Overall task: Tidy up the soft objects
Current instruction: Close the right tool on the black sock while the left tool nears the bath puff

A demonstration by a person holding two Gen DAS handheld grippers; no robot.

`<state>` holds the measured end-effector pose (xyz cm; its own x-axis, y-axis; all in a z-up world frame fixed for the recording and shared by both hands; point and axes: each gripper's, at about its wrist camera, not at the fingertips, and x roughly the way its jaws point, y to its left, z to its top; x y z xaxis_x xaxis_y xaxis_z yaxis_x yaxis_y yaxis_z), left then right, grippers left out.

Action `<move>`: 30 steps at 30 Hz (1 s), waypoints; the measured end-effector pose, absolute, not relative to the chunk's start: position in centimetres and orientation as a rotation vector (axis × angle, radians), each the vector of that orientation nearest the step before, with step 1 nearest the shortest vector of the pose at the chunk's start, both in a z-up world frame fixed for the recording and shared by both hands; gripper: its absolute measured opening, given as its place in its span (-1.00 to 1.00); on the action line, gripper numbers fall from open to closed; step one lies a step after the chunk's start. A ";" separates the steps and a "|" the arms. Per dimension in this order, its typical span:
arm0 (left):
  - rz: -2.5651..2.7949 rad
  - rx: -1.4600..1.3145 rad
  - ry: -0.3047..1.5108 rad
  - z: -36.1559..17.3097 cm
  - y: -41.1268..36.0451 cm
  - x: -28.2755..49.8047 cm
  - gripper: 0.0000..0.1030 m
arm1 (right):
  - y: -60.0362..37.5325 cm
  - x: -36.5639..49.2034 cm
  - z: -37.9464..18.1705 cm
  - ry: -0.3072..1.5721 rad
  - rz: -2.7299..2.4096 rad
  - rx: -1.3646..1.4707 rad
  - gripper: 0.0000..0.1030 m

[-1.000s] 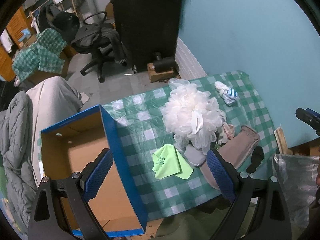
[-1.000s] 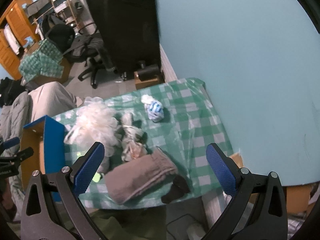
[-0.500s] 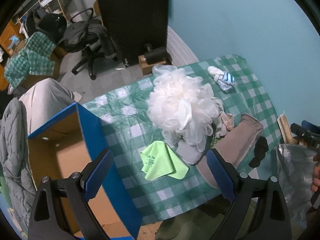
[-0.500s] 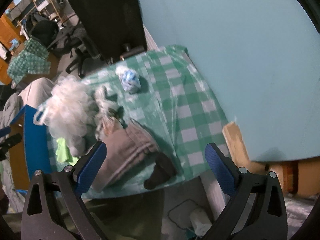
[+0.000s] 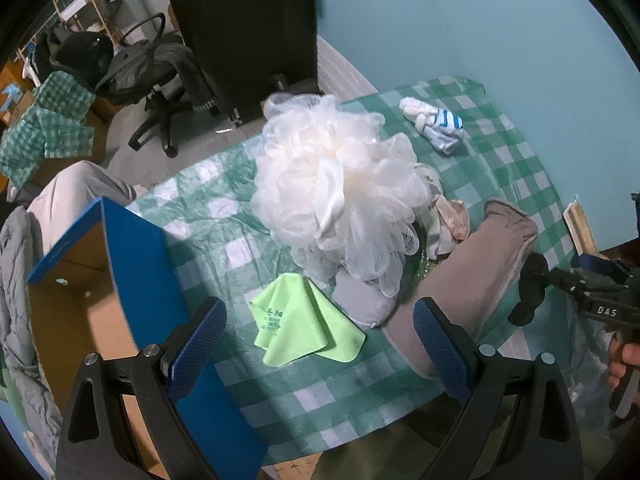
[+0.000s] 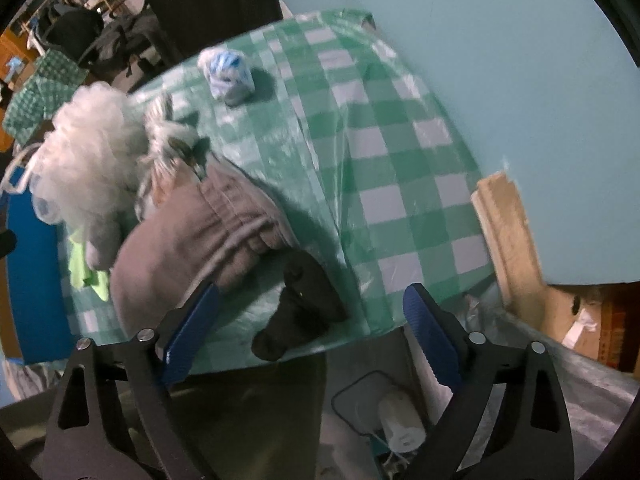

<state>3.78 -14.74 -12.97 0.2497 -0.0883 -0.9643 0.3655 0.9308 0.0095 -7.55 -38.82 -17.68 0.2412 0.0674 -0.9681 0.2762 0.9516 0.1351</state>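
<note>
Green checked tablecloth (image 6: pixel 400 184), black sock (image 6: pixel 304 312) between right gripper (image 6: pixel 310 328) fingers (image 6: pixel 192 328).

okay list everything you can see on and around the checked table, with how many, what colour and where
bath pouf: one, white, middle of the table
microfibre cloth: one, lime green, near edge, in front of the pouf
grey pad: one, pale grey, partly under the pouf
knit garment: one, taupe, folded, right of the pouf
dark sock: one, black, at the near edge beside the garment
rolled socks: one bundle, white with blue stripes, far side
tablecloth: one, green and white check, covering the table
cardboard box: one, blue outside, brown inside, open, left of the table
office chair: one, black, on the floor behind
left gripper: blue pads, open
right gripper: blue pads, open, has just been closing, above the dark sock
</note>
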 end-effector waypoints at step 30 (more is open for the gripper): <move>-0.269 0.201 1.313 -14.8 -14.7 4.2 0.86 | -38.2 -6.8 -23.3 1.435 -0.127 0.215 -0.18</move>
